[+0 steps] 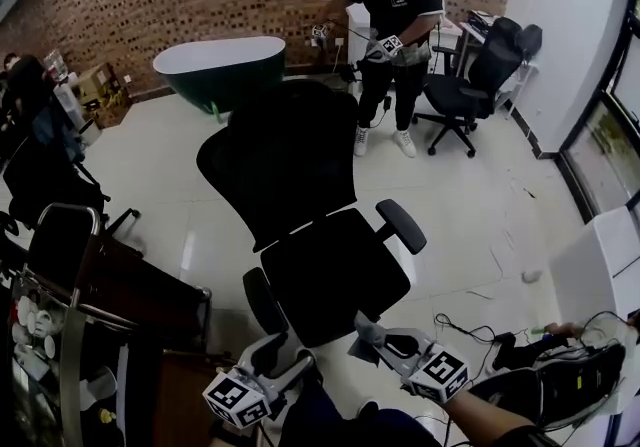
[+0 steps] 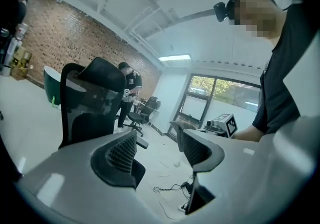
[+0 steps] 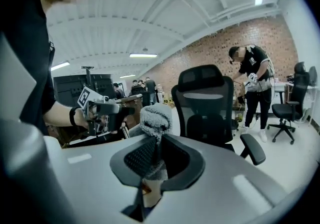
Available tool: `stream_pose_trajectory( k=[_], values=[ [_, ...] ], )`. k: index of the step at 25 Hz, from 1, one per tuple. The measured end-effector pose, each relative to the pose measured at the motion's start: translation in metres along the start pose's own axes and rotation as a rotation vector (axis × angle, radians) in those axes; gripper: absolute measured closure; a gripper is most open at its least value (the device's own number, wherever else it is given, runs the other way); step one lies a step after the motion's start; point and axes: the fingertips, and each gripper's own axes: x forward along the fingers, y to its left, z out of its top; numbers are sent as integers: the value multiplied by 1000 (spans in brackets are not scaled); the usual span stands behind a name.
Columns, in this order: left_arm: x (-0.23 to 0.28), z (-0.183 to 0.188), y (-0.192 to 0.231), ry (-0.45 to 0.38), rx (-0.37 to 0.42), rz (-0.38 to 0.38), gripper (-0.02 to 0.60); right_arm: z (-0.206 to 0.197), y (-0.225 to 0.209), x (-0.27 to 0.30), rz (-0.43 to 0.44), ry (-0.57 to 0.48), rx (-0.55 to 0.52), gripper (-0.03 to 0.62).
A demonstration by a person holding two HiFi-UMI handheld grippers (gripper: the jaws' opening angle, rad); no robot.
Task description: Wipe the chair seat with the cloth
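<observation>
A black mesh office chair stands mid-floor, its seat just beyond both grippers. My right gripper hovers near the seat's front right corner, shut on a grey fluffy cloth. In the right gripper view the cloth bulges out above the closed jaws of that gripper, with the chair behind it. My left gripper floats at the seat's front edge, open. Nothing sits between its jaws in the left gripper view, where the chair is off to the left.
Another person stands at the back next to a second black chair. A dark green tub sits by the brick wall. A brown cart is close on the left. Cables and a bag lie on the floor to the right.
</observation>
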Motion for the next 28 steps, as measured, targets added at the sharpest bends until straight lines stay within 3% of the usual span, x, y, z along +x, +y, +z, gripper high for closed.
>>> stream_pose_trajectory(
  k=[7, 13, 20, 28],
  values=[
    [-48, 1, -103, -41, 53, 40, 268, 23, 74, -87, 48, -103, -41, 566],
    [-79, 6, -145, -76, 59, 5, 268, 24, 105, -122, 39, -144, -47, 568],
    [-113, 10, -145, -110, 98, -42, 281, 28, 138, -114, 25, -146, -34, 568],
    [-135, 22, -131, -83, 108, -41, 281, 44, 155, -101, 2, -180, -55, 568]
  ],
)
